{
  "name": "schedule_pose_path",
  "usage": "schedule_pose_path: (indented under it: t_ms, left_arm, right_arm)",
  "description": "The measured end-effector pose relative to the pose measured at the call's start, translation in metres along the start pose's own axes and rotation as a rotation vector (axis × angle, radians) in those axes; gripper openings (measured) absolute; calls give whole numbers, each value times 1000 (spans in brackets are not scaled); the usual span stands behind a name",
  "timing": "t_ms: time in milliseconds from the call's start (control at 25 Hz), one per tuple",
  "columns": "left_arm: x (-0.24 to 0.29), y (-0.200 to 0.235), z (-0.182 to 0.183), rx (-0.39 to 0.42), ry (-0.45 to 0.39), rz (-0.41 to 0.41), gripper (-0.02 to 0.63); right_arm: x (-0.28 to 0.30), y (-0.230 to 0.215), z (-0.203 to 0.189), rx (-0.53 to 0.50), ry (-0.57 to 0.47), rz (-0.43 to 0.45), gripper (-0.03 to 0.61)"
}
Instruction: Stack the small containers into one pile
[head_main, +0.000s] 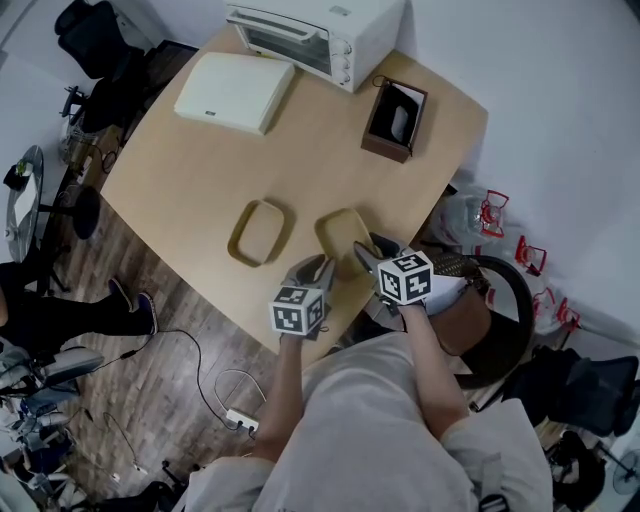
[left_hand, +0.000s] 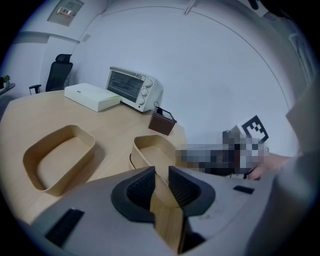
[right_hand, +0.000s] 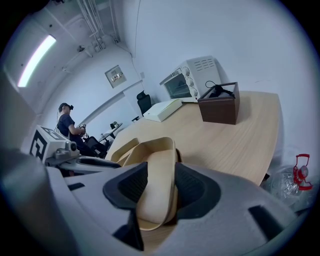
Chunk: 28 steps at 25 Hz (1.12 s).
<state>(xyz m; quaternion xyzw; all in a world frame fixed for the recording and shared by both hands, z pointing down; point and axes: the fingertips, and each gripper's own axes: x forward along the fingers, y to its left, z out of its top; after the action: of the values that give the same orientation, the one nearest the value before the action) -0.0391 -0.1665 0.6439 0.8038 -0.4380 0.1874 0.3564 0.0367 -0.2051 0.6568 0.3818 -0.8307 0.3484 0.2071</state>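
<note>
Two shallow oval wooden containers sit on the table (head_main: 180, 170). The left container (head_main: 258, 232) (left_hand: 60, 157) lies free. The right container (head_main: 343, 232) sits at the table's near edge and both grippers hold it. My left gripper (head_main: 318, 268) (left_hand: 160, 184) is shut on its thin side wall (left_hand: 165, 210), which passes between the ribbed pads. My right gripper (head_main: 368, 254) (right_hand: 159, 186) is shut on its rounded end (right_hand: 156, 175). In the right gripper view, part of the left container (right_hand: 120, 148) shows behind the held one.
At the table's far end stand a white toaster oven (head_main: 310, 35), a flat white box (head_main: 235, 90) and an open brown box (head_main: 397, 120). A chair (head_main: 495, 310) stands right of the near edge. A seated person (right_hand: 67, 122) is far behind.
</note>
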Motion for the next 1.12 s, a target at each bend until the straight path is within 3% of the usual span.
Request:
schedule_pose_path:
  t_ms: [1120]
  left_arm:
    - [12,5,-19,-11,53,-16,77]
  right_arm:
    - [12,-13,-14,-18,28,-29,172]
